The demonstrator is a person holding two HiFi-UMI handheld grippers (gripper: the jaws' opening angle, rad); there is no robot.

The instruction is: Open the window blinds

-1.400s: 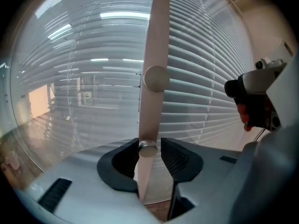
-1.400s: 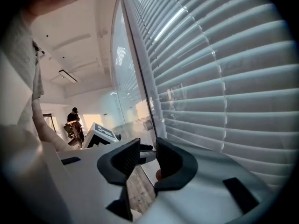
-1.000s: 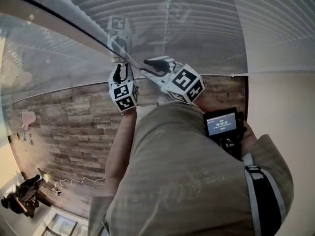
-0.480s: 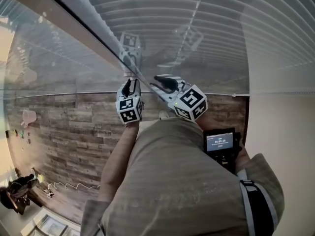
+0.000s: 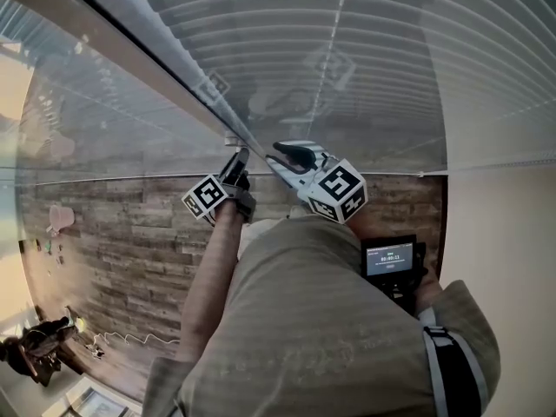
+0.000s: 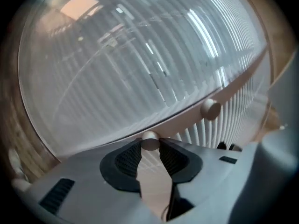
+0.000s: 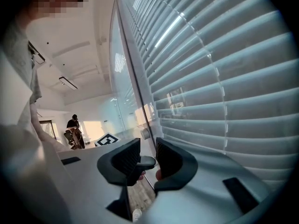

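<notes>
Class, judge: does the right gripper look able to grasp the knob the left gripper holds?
Probably not: the fingers of the left gripper have just been closing and clamp the knob on both sides, leaving the open right gripper no free face.

Head view: above the person [image 5: 330, 320], facing steeply down along the blinds [image 5: 365, 50]. The left gripper [image 5: 240, 156] and right gripper [image 5: 280, 152] sit mid-frame, near.
Left gripper view: tilted and very close to the slats, facing them. A small round knob [image 6: 150, 141] – perhaps a wand's end – sits at the jaw tips.
Right gripper view: looks obliquely along the slats, towards the left gripper's marker cube [image 7: 106, 139].
Shared: blinds, all three.
</notes>
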